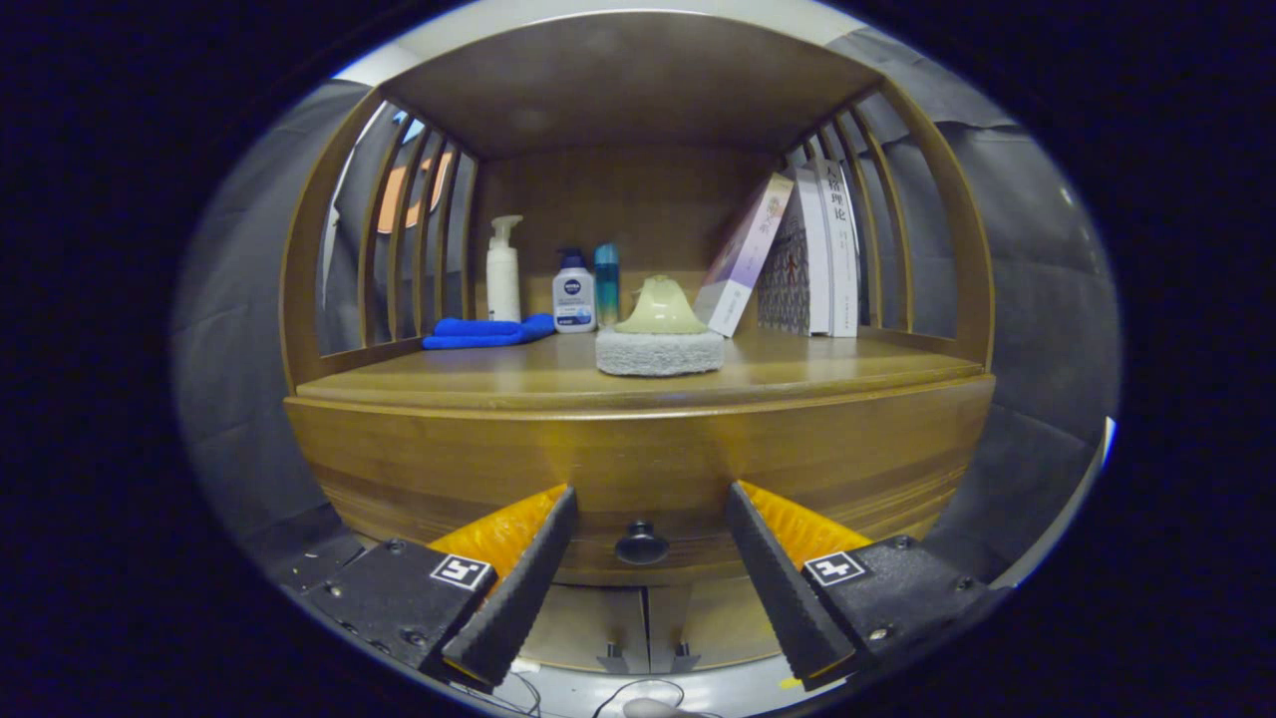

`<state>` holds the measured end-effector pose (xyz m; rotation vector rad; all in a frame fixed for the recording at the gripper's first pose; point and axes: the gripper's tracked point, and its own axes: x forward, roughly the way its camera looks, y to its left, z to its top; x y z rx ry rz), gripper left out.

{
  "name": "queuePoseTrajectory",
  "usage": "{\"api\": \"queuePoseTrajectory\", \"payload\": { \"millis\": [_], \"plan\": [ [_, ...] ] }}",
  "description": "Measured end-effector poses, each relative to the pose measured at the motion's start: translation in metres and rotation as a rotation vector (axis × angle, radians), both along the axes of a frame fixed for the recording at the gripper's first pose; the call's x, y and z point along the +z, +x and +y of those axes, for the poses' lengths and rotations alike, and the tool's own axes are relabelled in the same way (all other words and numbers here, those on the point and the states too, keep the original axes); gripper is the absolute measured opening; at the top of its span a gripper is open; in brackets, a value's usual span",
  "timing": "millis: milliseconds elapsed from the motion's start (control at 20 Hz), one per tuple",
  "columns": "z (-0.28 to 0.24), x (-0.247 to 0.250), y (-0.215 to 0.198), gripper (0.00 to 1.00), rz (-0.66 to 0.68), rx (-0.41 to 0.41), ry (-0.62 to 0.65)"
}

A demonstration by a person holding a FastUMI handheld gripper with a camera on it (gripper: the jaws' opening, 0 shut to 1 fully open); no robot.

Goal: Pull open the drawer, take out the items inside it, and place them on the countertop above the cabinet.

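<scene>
The tool point(648, 514) is spread wide with nothing between its fingers, facing the closed wooden drawer point(638, 454), whose dark round knob point(641, 544) sits centred just ahead in the gap. On the table point(518, 374) above stand a scrubbing pad with handle point(660, 334), a blue cloth point(486, 332) and bottles at far left, and books point(812, 261) leaning at far right

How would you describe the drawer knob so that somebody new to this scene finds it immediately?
Start at the wooden cabinet with the open shelf. Below the shelf runs the closed drawer front. The knob is the small dark round button low at its middle, between the open gripper fingers, the front's only fitting.
</scene>
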<state>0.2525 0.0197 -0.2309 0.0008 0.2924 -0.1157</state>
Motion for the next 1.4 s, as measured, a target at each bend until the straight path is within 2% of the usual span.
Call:
{"api": "queuePoseTrajectory", "payload": {
  "millis": [150,300,850,1000,1400],
  "plan": [
    [0.000,0.005,-0.002,0.99,0.011,0.002,0.013],
    [-0.008,0.032,-0.014,0.99,-0.039,0.003,0.001],
    [-0.034,0.164,-0.145,0.99,-0.202,0.039,0.005],
    [-0.037,0.198,-0.178,0.99,-0.266,0.056,0.056],
    [-0.054,0.244,-0.227,0.99,-0.342,0.051,0.055]
  ]
}}
